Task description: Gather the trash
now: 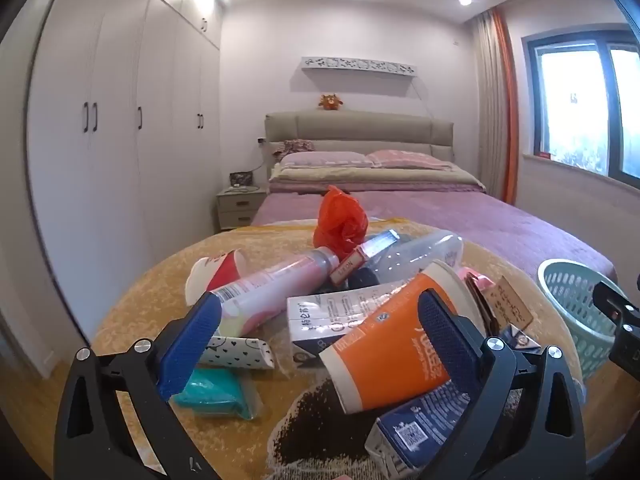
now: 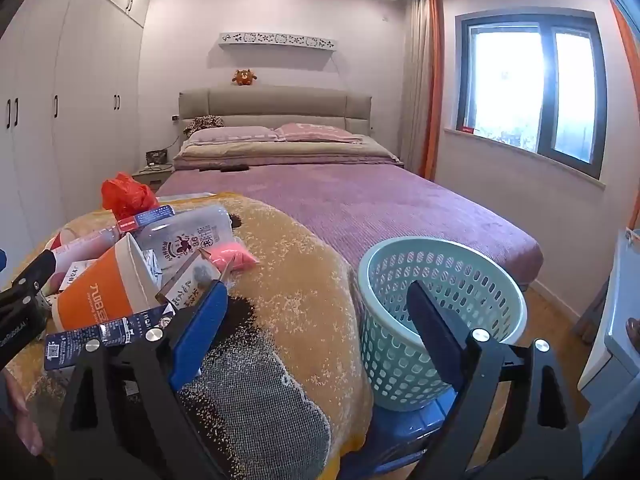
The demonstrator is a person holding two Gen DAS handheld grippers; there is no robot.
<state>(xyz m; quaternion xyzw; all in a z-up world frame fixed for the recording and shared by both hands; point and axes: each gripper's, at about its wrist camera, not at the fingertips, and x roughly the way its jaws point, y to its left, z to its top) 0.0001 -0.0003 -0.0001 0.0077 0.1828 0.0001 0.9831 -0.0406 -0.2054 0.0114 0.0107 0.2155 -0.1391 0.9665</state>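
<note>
A pile of trash lies on a yellow patterned blanket at the foot of the bed: an orange paper cup, a pink plastic bottle, a clear bottle, a red plastic bag, a white carton, a teal packet and a dark blue carton. My left gripper is open, its fingers on either side of the orange cup and white carton. My right gripper is open and empty, above the blanket beside a light green perforated basket. The orange cup lies to its left.
The basket stands on a blue stool at the right of the blanket. A purple-covered bed stretches behind. White wardrobes line the left wall; a nightstand and a window are farther off.
</note>
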